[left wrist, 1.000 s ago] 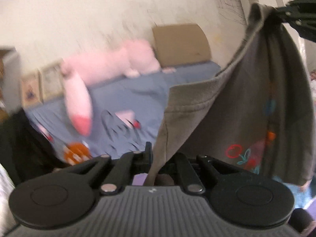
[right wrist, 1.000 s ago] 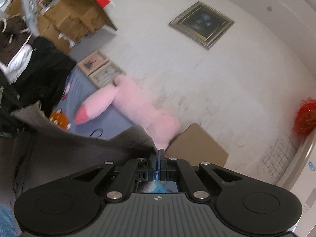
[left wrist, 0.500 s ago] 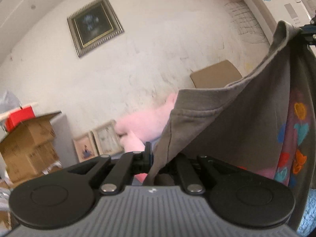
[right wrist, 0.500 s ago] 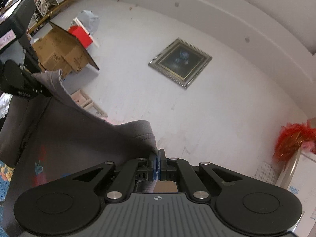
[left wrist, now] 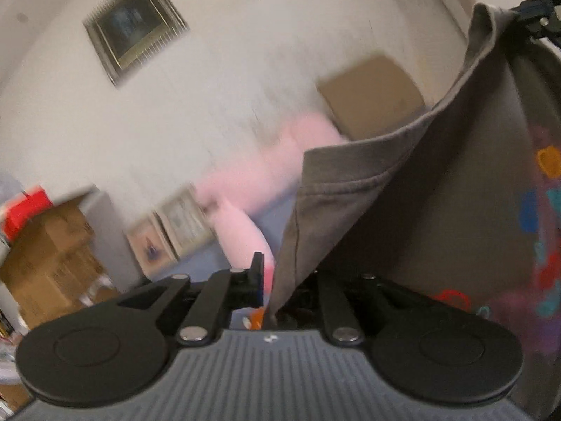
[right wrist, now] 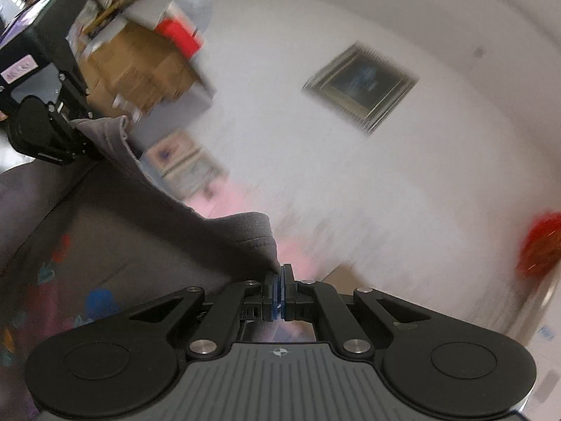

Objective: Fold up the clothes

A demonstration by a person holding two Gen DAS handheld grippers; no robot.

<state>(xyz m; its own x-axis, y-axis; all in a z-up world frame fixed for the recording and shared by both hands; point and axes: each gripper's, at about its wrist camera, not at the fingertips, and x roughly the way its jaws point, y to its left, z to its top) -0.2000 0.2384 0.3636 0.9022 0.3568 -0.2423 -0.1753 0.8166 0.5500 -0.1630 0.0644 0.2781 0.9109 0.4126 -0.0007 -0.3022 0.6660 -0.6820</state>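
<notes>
Left wrist view shows you the room blurred behind a grey T-shirt (left wrist: 438, 210) that hangs in the air, filling the frame from 12 to 5 o'clock. Its top hem runs slack from your left claw (left wrist: 277, 294) at 6 o'clock up to your right claw (left wrist: 536, 7) at 1 o'clock, so the shirt is spread between your two hands and lifted clear of the blue bed (left wrist: 277, 207). The coloured print (left wrist: 547, 217) faces this camera at 3 o'clock.

In the right wrist view the same shirt (right wrist: 115, 231) drapes from 9 to 7 o'clock, one shoulder edge leading to the right claw (right wrist: 280, 291), whose blue pads are pressed together on the cloth. The left claw (right wrist: 75, 140) at 10 o'clock pinches the other end; in its own camera the fabric drops between its fingers, one finger (left wrist: 257, 280) standing just left of the cloth.

As for progress, I see no crease or fold line in the hanging panel: it looks opened out and full width. Judging from that alone, every fold is left to make, and the shirt has to come down flat on the bed.

Behind it: a pink plush toy (left wrist: 245, 207), a cardboard panel (left wrist: 371, 94), a framed picture (left wrist: 135, 26) on the wall.
</notes>
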